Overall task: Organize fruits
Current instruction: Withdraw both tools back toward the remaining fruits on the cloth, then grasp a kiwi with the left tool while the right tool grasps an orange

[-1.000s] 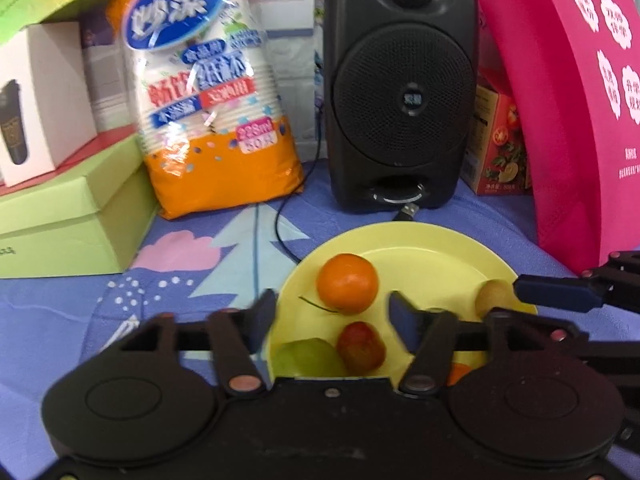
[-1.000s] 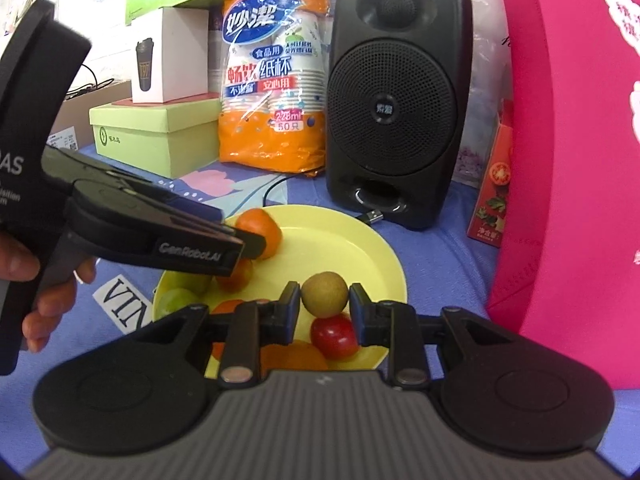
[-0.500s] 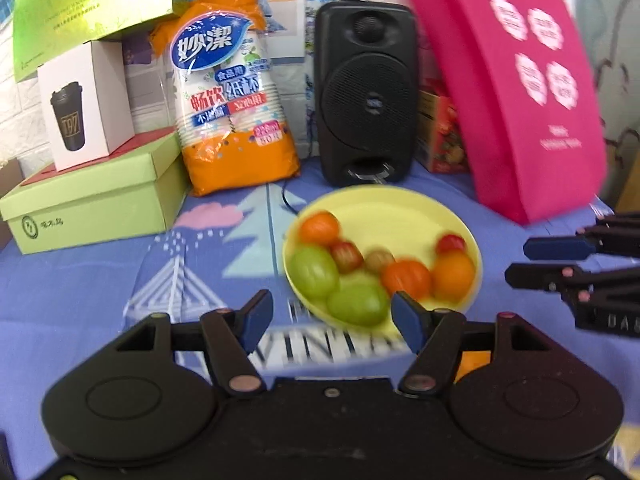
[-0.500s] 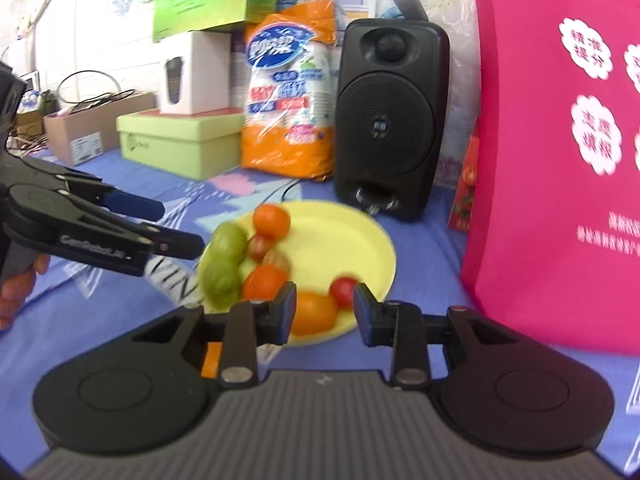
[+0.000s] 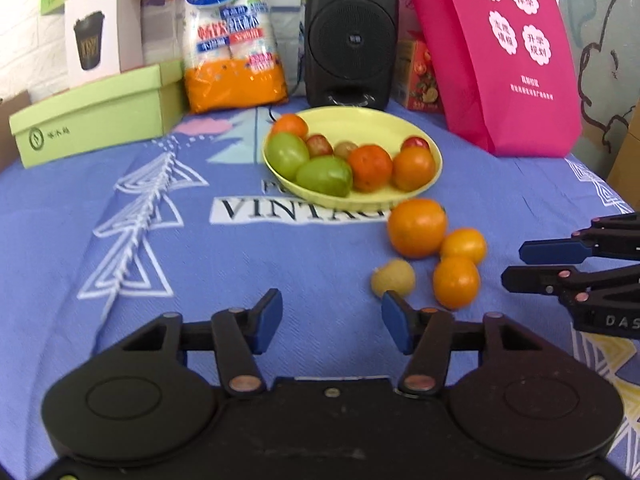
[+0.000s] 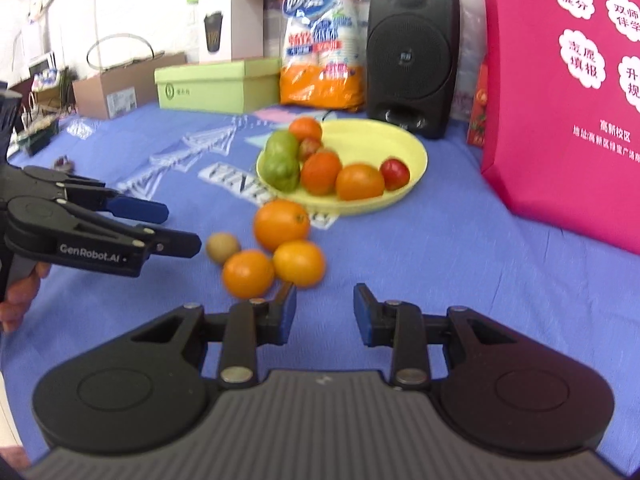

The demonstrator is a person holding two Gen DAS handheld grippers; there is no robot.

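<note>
Blue-violet cloth [image 5: 200, 240], faintly ribbed and printed with white triangles and the word VINTAGE, covers the whole surface. Along its far edge, from 10 to 2 o'clock in the left wrist view, stand a matt green box [image 5: 96, 116], a white carton [image 5: 104, 28] on top of it, a glossy orange pack [image 5: 234, 40] of paper cups, a black speaker [image 5: 352, 36] with a round grille, and a pink bag [image 5: 500, 64] of fabric leaning back. A white brick wall shows behind them at 10 o'clock.

At 12 o'clock from the left tongs [image 5: 332, 320] sits a shallow round yellow plate [image 5: 360, 120], smooth and plastic-looking. Its near half holds two green fruits [image 5: 324, 176], oranges [image 5: 370, 168] and small red fruits [image 5: 416, 143]. Just off the plate's rim, at 1 o'clock, three loose oranges [image 5: 416, 228] lie bunched and touching on the cloth, with a small tan fruit [image 5: 393, 278] just beside them.

The left tongs hover low over bare cloth, jaws closing with nothing between them. The right tongs [image 6: 325, 312] come in at 3 o'clock, jaws a narrow gap apart and empty. In the right wrist view a hand [image 6: 18, 296] grips the left tongs at 9 o'clock.
</note>
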